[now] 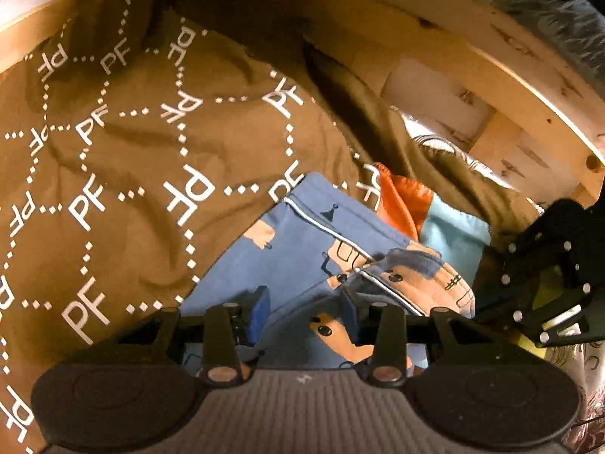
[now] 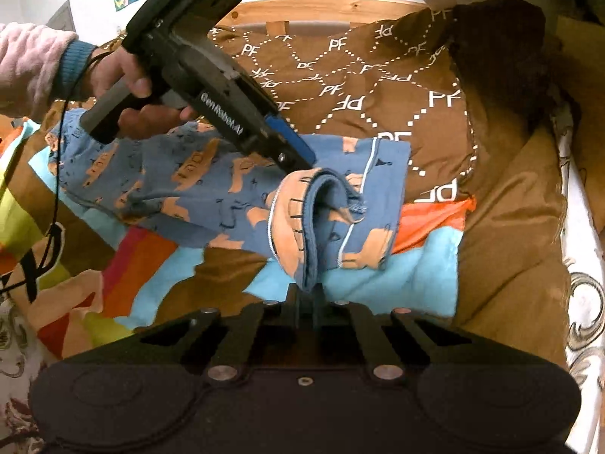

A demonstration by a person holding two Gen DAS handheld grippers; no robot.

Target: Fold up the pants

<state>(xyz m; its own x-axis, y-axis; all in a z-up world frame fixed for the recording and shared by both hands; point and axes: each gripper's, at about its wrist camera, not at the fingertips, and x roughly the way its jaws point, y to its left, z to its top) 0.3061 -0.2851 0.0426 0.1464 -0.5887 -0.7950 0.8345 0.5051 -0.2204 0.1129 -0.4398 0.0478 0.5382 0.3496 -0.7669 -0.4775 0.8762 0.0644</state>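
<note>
The blue pants [image 2: 211,181] with orange prints and white piping lie across a bed, one end lifted into a fold. My right gripper [image 2: 310,295] is shut on that folded edge, pinching the fabric low in its own view. My left gripper [image 1: 302,314] is open, its blue pads [image 1: 261,302] on either side of the pants [image 1: 321,234], just above the cloth. The right wrist view shows the left gripper [image 2: 302,159] pointing down at the fold, held by a hand. The right gripper shows at the right edge of the left wrist view [image 1: 544,283].
A brown blanket [image 1: 132,159] with white "PF" lettering lies beyond the pants. A colourful striped cover [image 2: 124,265] lies under them. A wooden bed frame [image 1: 510,87] runs along the far side. A cable [image 2: 56,196] hangs from the left hand.
</note>
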